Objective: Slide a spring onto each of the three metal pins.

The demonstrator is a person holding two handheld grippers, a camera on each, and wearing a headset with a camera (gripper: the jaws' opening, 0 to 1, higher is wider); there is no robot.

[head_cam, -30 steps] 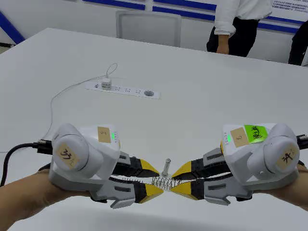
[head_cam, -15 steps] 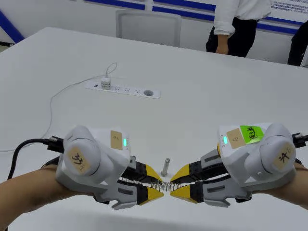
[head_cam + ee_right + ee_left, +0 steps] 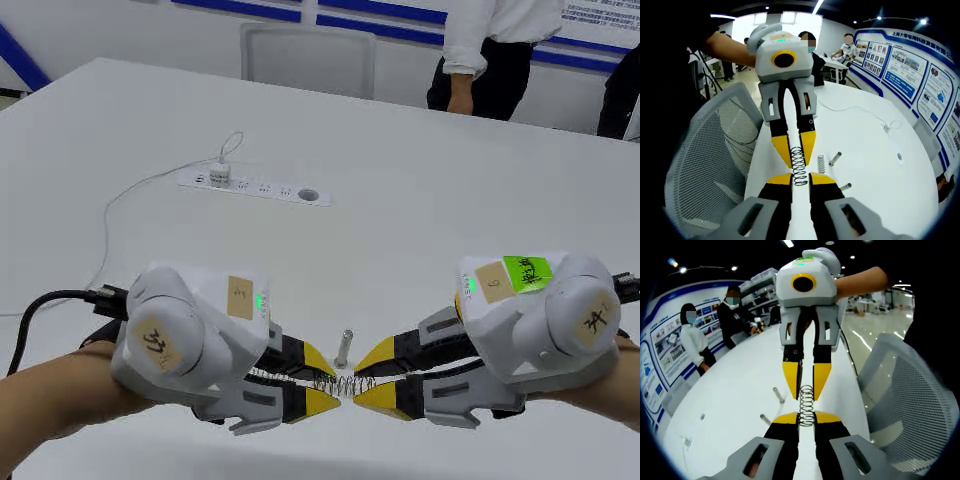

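One spring [image 3: 338, 383] at lower centre of the head view, spanning level between both sets of yellow jaws: left gripper [image 3: 325, 381] clenched on one end, right gripper [image 3: 360, 383] clenched on the other. Just behind, nearer mid-frame, an upright pin [image 3: 344, 349], bare. Barely any change from a second back, bar the left gripper nudged slightly inward; hand-over seemingly unsettled, threading not begun. A second spring [image 3: 821, 161] loose on the white desk [image 3: 420, 220]; power strip [image 3: 255, 186] above left of centre, chair [image 3: 308, 55] and standing person [image 3: 490, 50] along the top.
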